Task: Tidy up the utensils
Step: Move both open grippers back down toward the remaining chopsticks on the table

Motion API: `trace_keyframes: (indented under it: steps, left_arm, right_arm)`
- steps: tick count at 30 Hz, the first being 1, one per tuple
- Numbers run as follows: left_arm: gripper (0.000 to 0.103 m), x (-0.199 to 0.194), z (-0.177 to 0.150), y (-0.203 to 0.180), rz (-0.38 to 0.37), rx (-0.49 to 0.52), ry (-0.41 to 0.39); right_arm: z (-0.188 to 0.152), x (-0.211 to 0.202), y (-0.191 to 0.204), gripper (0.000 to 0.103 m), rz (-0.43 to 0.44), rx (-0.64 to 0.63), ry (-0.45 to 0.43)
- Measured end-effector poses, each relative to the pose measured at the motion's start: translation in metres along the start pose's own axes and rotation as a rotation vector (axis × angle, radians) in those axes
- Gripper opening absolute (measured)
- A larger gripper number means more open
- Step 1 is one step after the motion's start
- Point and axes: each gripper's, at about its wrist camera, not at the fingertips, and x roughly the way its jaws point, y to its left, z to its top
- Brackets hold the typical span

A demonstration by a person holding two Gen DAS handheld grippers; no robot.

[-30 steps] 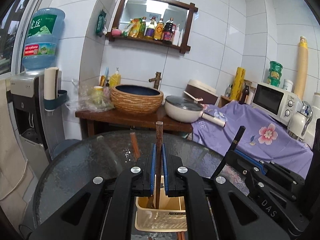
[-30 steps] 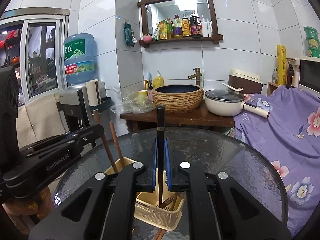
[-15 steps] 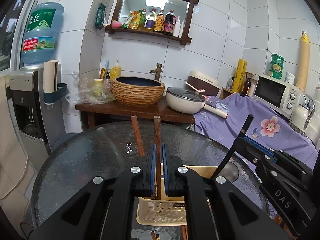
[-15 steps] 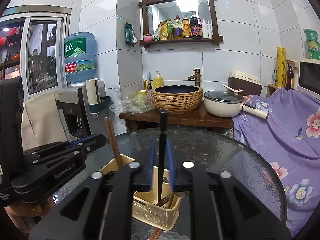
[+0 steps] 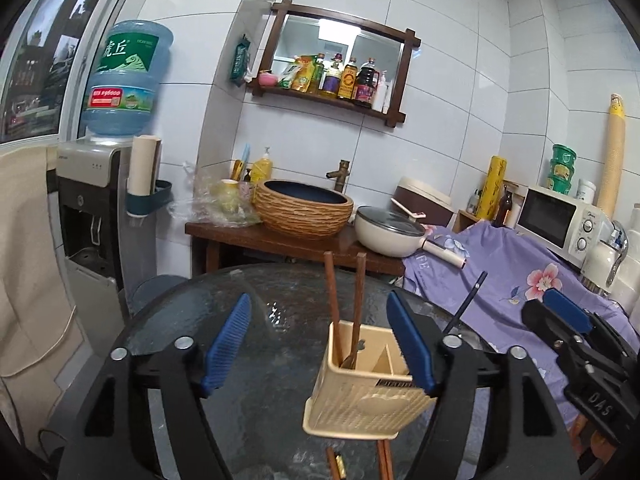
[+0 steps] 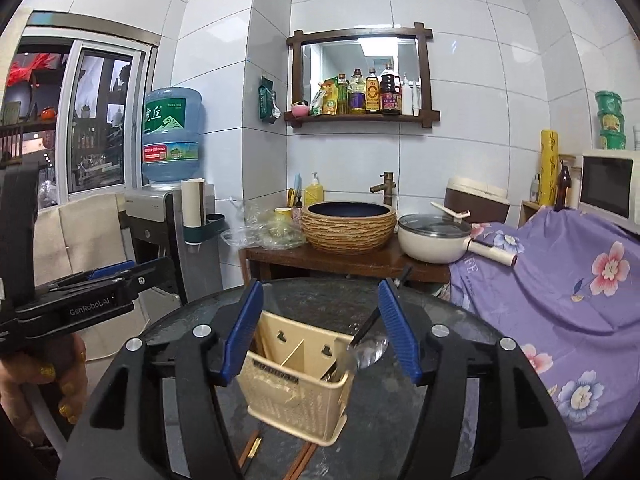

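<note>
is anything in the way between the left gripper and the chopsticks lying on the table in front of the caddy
Nothing visible blocks them. The loose chopsticks lie on the glass table just in front of the utensil caddy, beneath the left gripper, whose jaws are opening with nothing pinched. The caddy stands behind them, not across the approach.

One cream utensil basket stood on the glass table. In it stood two brown chopsticks and one black-handled utensil, possibly a spoon.
</note>
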Motion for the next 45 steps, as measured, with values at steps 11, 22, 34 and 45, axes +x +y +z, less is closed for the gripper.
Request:
trace_keyframes:
  steps: [11, 22, 34, 45]
  left_arm:
    - [0.083, -0.007, -0.068, 0.006, 0.036, 0.073, 0.197]
    - [0.065, 0.020, -0.134, 0.018, 0.041, 0.083, 0.423]
    - [0.040, 0.040, -0.169, 0.005, -0.023, 0.099, 0.558]
    - [0.037, 0.048, -0.180, -0.011, -0.045, 0.133, 0.598]
  right_arm:
    - [-0.067, -0.022, 0.013, 0.065, 0.031, 0.004, 0.193]
    - [-0.142, 0.009, 0.000, 0.065, -0.001, 0.107, 0.440]
    - [-0.186, 0.041, 0.014, 0.065, -0.011, 0.081, 0.610]
    - [-0.201, 0.052, 0.017, 0.063, -0.045, 0.064, 0.678]
